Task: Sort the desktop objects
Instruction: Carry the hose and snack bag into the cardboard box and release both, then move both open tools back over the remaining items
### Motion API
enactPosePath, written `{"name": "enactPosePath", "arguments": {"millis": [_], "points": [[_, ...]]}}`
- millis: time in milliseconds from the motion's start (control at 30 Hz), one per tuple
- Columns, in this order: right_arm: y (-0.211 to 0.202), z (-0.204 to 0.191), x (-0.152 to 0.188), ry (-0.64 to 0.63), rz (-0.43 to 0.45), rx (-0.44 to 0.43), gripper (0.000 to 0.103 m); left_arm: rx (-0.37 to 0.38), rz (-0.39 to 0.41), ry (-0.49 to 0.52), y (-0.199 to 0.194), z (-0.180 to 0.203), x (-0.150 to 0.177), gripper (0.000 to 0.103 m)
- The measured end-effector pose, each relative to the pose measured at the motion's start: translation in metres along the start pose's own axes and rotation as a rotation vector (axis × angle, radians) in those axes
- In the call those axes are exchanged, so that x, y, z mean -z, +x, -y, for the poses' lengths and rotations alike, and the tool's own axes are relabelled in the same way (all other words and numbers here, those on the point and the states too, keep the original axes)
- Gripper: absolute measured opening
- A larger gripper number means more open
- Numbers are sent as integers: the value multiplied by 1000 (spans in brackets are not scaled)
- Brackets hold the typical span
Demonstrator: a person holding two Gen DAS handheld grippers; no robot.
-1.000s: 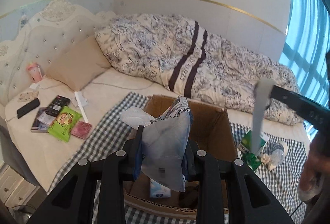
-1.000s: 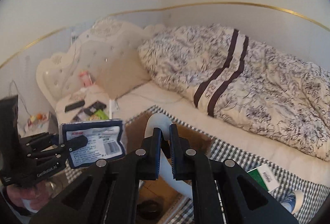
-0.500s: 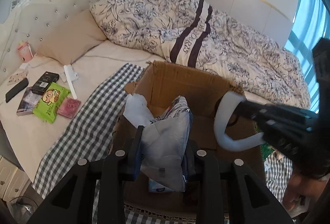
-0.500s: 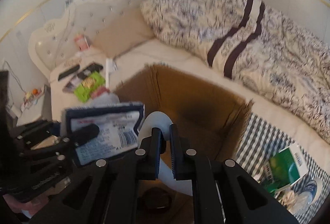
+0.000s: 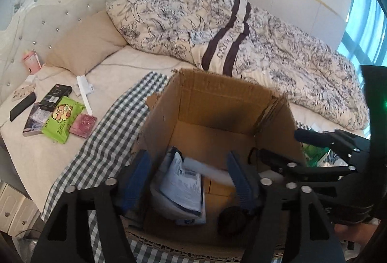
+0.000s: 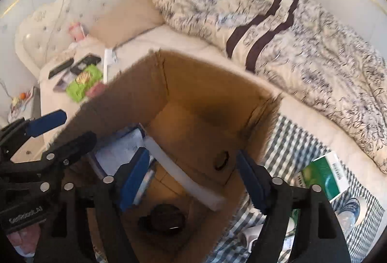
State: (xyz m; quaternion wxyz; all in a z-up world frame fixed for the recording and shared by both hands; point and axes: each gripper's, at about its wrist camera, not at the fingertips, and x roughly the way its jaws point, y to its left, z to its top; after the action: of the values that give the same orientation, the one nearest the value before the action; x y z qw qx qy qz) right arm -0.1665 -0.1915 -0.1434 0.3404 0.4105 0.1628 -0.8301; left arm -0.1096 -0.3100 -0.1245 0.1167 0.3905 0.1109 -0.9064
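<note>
An open cardboard box (image 5: pixel 219 96) (image 6: pixel 135 96) stands on a checked cloth on the bed. My left gripper (image 5: pixel 188 178) hangs open over the box's near left side, with nothing between its blue pads. Below it inside the box lies a blue and white pouch (image 5: pixel 183 188) (image 6: pixel 121 151). My right gripper (image 6: pixel 193 180) is open over the box as well. A white foam strip (image 6: pixel 179 173) (image 5: pixel 212 168) lies on the box floor beneath it. A dark round object (image 6: pixel 162 217) sits at the near end of the box. Each gripper shows in the other's view, the right gripper (image 5: pixel 285 146) and the left gripper (image 6: pixel 61 133).
Left of the box on the sheet lie a green snack pack (image 5: pixel 61 121), a black box (image 5: pixel 55 97), a phone (image 5: pixel 23 105) and a pink item (image 5: pixel 83 123). A green packet (image 6: pixel 324 176) lies on the checked cloth (image 5: pixel 108 132) to the right. A flowered duvet (image 5: pixel 241 33) fills the far side.
Both grippers came down over the box and opened. The pouch left my left gripper and the white strip left my right gripper; both now lie inside the box.
</note>
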Motion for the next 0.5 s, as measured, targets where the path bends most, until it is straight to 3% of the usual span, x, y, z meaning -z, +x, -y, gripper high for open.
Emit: {"name": "enactPosePath", "arguments": {"millis": [200, 500], "points": [[-48, 17, 0, 35, 143, 80, 82, 13, 68, 4, -29, 9, -11, 76], [-115, 54, 9, 130, 282, 82, 87, 33, 148, 30, -74, 39, -20, 80]]}}
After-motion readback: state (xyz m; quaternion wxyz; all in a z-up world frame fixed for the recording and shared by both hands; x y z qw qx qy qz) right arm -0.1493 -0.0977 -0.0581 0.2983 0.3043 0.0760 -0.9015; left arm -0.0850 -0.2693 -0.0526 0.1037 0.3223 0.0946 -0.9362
